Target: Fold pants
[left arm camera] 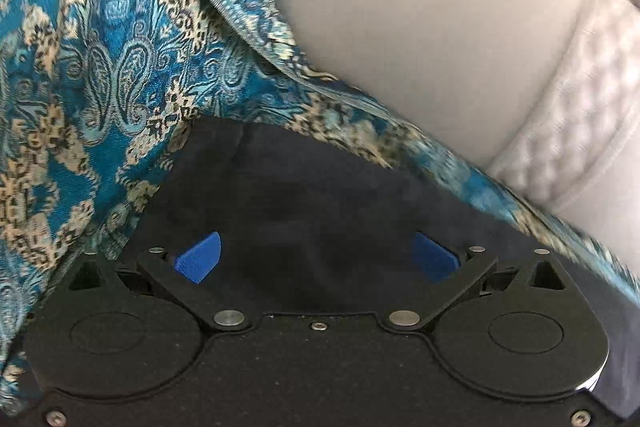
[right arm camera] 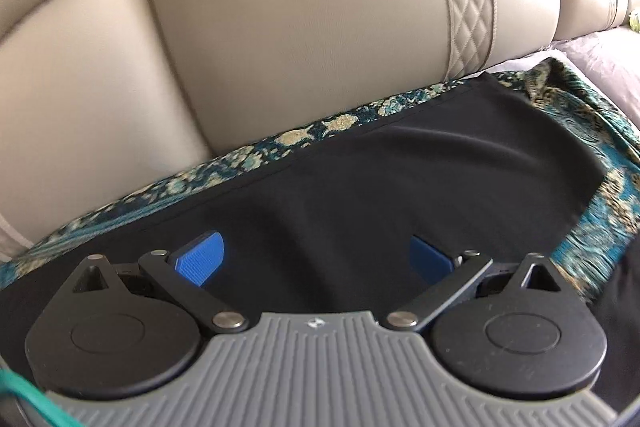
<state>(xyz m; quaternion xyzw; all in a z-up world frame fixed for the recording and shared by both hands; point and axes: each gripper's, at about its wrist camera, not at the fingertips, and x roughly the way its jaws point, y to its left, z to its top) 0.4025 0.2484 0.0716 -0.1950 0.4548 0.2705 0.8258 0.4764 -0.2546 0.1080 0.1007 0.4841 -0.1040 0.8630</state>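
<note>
Black pants laid out on a patterned cloth over a sofa seat, both tongs spread wide above them

Left tongs point(left arm camera: 316, 257) have their blue pads point(left arm camera: 198, 257) well apart with nothing pinched between them, just the dark pants point(left arm camera: 320, 195) lying underneath. Those pants sit on a teal paisley cloth point(left arm camera: 100, 67), which rises up on the left side of that view and covers most of it. Behind is the beige leather sofa back point(left arm camera: 420, 27) with a quilted diamond strip point(left arm camera: 580, 99). The right tongs point(right arm camera: 318, 259) are just as spread, gripping nothing, and the pants point(right arm camera: 420, 167) stretch out flat ahead of them with a few soft creases. The cloth point(right arm camera: 608, 203) peeks out along the far edge and the right side, right up against the sofa back point(right arm camera: 280, 27). No containers anywhere in either view.
</note>
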